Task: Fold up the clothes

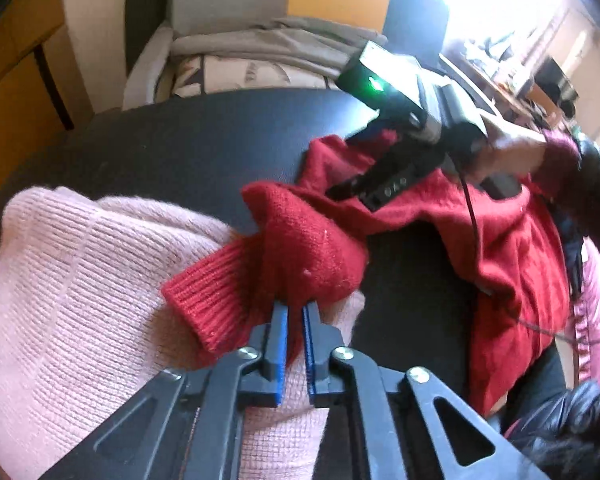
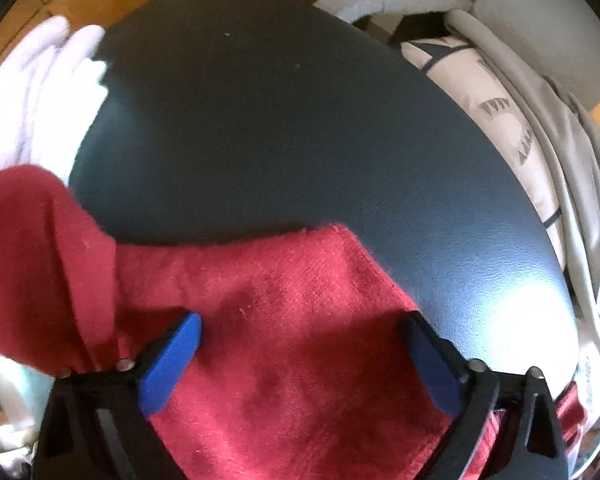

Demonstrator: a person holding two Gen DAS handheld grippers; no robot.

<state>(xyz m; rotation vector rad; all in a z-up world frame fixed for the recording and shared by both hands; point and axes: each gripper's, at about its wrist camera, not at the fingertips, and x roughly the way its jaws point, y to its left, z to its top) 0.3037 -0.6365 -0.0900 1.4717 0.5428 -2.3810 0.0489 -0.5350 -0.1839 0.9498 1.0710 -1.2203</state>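
Note:
A red knit sweater [image 1: 512, 248] lies across the dark round table [image 1: 188, 148]. My left gripper [image 1: 295, 307] is shut on the sweater's sleeve [image 1: 300, 256] near its ribbed cuff [image 1: 208, 300], holding it over a pink sweater. My right gripper [image 2: 300, 324] is open, its blue pads [image 2: 172, 356] spread wide just above the red sweater [image 2: 284, 360] near its far edge. It also shows in the left wrist view [image 1: 340, 192], over the red sweater's upper part. In the right wrist view the held sleeve [image 2: 40, 264] rises at the left.
A pink knit sweater [image 1: 60, 312] lies at the table's left, pale in the right wrist view [image 2: 32, 96]. A chair with grey cloth and a patterned cushion [image 1: 252, 68] stands behind the table. A pink and black jacket [image 1: 596, 320] is at the right.

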